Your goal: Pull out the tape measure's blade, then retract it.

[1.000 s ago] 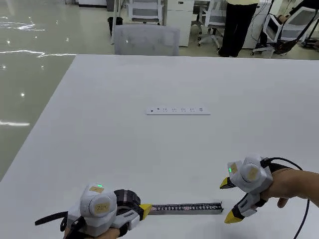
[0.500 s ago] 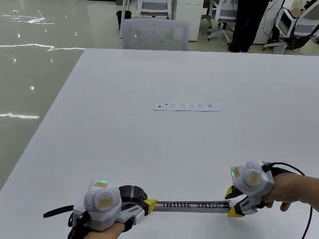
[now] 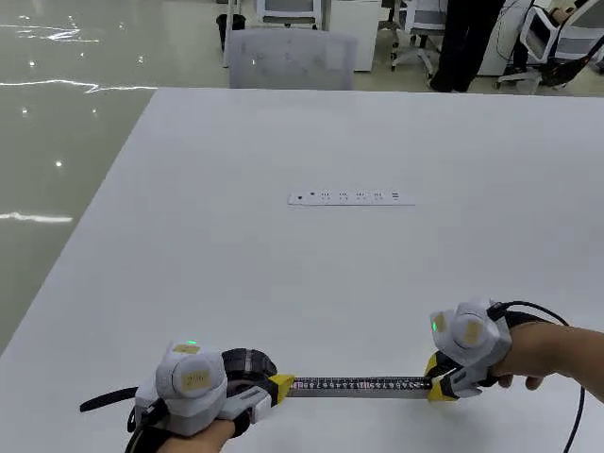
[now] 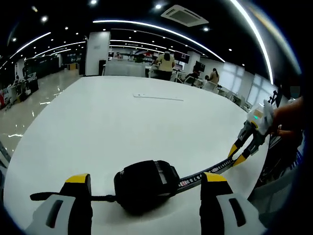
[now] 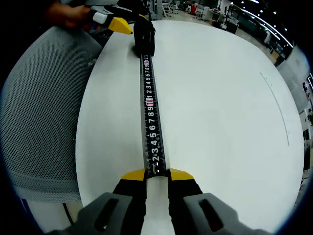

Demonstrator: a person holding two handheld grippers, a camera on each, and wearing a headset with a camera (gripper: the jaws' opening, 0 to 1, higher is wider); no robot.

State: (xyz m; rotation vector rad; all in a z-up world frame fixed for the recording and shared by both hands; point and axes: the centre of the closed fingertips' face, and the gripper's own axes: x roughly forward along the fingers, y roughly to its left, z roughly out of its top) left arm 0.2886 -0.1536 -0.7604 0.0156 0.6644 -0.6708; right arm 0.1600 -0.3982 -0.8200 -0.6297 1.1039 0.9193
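Note:
A black tape measure [image 3: 247, 364] lies near the table's front edge, its strap [image 3: 104, 400] trailing left. Its blade [image 3: 359, 384] runs out to the right, flat on the white table [image 3: 283, 264]. In the left gripper view the case [image 4: 146, 185] sits between the wide-apart jaws of my left gripper [image 4: 145, 178], and I see no contact. In the head view that gripper [image 3: 269, 382] is at the bottom left. My right gripper [image 3: 437, 387] is shut on the blade's end. In its own view the right gripper [image 5: 157, 175] pinches the blade [image 5: 149, 103] at its tip.
A white power strip [image 3: 351, 198] lies flat in the middle of the table. A grey chair [image 3: 291, 58] stands at the far edge, with office chairs and a person behind it. A grey mesh chair [image 5: 44, 112] is beside the near edge. A cable [image 3: 569, 415] trails from my right hand.
My right gripper, open and clear of the blade a second ago, has come down to the blade's end and shut on it. The left gripper and case have stayed put.

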